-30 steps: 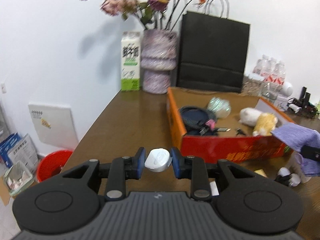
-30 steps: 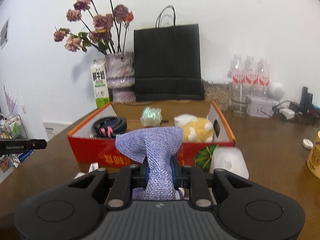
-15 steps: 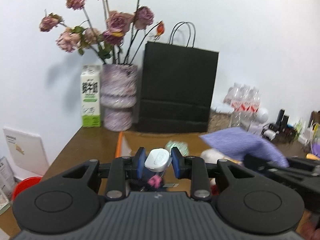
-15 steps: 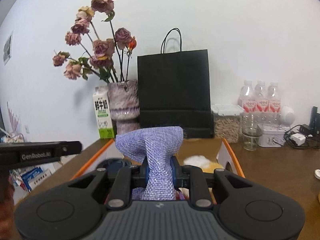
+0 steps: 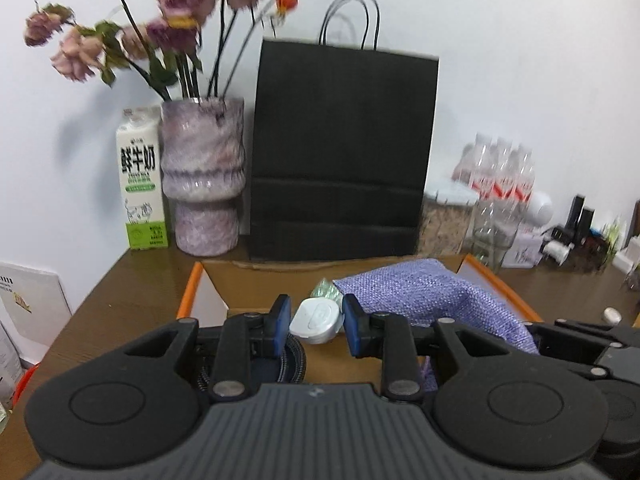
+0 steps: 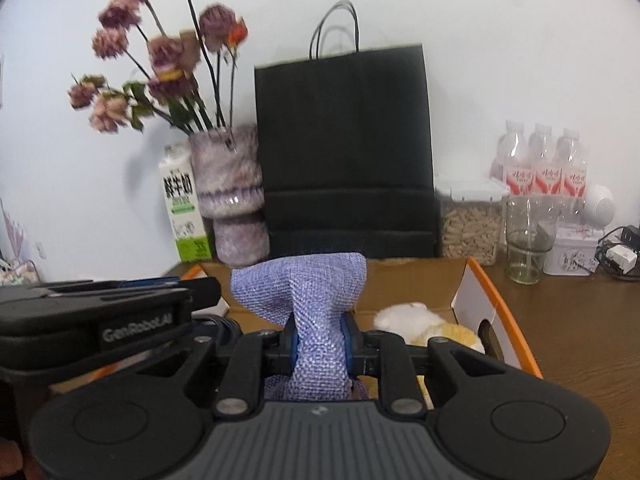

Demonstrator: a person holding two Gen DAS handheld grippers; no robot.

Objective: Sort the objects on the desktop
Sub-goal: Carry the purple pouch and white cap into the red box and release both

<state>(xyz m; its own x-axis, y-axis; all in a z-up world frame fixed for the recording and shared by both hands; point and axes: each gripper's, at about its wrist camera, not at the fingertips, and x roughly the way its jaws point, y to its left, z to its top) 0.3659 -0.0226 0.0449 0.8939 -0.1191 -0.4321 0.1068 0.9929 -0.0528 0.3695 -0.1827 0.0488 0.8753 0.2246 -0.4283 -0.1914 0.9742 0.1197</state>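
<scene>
A: From the left wrist, what's carried?

B: The left tongs [image 5: 315, 328] pinch a small white rounded plastic case [image 5: 316, 319] by its sides, above the orange-rimmed cardboard box [image 5: 191, 292]. It looks light, hard and smooth, so it may slip.

A: And the right wrist?

B: The right tongs [image 6: 319, 342] clamp a lilac woven cloth pouch [image 6: 310, 292] at its waist over the box; it looks soft, coarse and grippy.

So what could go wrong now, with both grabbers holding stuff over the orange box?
The small white case sits tilted between the left gripper pads, so it might slip and fall crooked. The two grippers are very close together, and the purple cloth pouch in the right gripper could bump the left one. Dropped now, the pouch might land on the plush toy.
</scene>
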